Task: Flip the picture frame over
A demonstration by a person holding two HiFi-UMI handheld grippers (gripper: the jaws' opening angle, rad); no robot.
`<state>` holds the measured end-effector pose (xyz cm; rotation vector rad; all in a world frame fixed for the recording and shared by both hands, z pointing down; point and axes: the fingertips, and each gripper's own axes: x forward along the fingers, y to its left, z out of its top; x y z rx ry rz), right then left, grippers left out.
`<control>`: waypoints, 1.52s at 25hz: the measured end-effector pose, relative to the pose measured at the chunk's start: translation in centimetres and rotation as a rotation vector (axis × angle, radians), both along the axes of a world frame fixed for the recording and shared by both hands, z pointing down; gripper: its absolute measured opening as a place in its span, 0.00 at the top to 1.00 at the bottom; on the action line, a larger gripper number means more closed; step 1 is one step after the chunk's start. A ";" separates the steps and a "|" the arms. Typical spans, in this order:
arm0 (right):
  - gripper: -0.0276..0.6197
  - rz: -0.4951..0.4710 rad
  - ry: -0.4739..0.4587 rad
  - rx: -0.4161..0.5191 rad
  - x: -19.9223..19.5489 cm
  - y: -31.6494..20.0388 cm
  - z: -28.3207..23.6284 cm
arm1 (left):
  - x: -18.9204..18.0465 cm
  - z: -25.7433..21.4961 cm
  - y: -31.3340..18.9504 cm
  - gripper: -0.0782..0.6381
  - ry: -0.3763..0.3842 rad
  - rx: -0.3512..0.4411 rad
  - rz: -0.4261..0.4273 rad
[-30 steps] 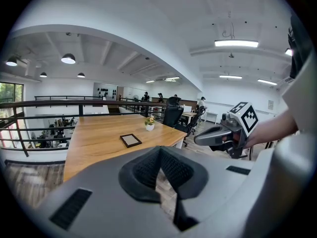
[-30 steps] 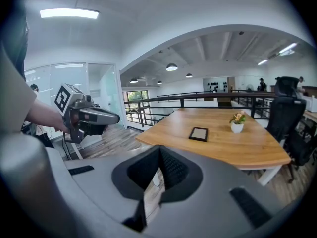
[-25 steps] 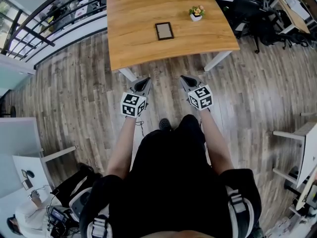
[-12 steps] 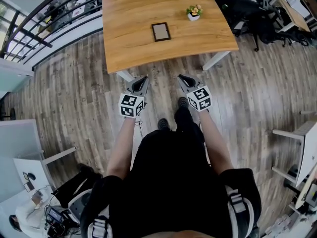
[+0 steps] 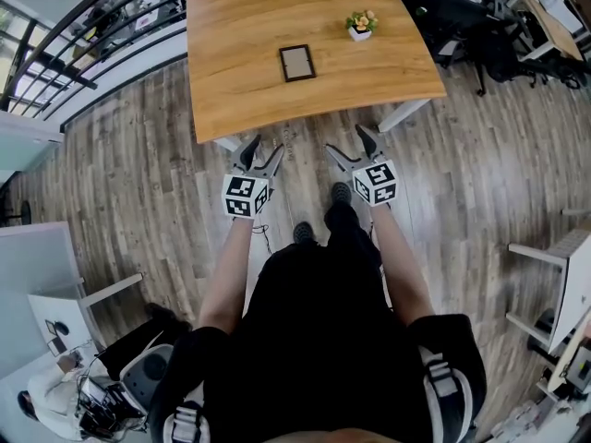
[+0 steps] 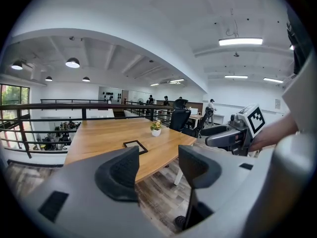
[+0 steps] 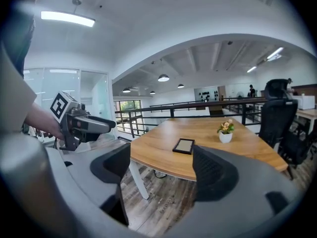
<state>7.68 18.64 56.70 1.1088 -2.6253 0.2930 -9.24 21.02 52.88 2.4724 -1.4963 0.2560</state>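
Wooden table (image 5: pixel 268 100) cut off at the top edge, left gripper (image 5: pixel 263 149) and right gripper (image 5: pixel 348 143) short of it, jaws opening on nothing, picture frame (image 5: pixel 296 63) flat mid-table, its face too small to read, potted flowers (image 5: pixel 361 24) nearby

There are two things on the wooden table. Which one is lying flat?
The picture frame. It lies flat on the tabletop with its dark border showing, while the little flowerpot stands upright, apart from it, with flowers on top.
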 end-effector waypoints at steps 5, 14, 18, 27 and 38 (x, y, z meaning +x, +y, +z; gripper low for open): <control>0.34 -0.027 0.006 -0.011 0.3 -1.8 0.7 | 0.2 0.6 -1.7 0.54 0.004 -0.020 -0.030; 0.33 -0.074 -0.008 -0.040 1.0 -6.1 1.4 | 0.2 0.4 -5.0 0.51 -0.017 -0.031 -0.108; 0.35 -0.100 -0.012 -0.057 1.9 -8.3 1.5 | 1.0 -0.1 -6.4 0.51 -0.006 -0.032 -0.139; 0.37 -0.196 -0.008 -0.078 2.3 -13.0 2.2 | 1.4 -0.1 -9.5 0.51 0.045 -0.040 -0.258; 0.38 -0.280 0.010 -0.103 3.2 -16.4 3.2 | 2.8 0.7 -11.5 0.51 0.049 -0.054 -0.341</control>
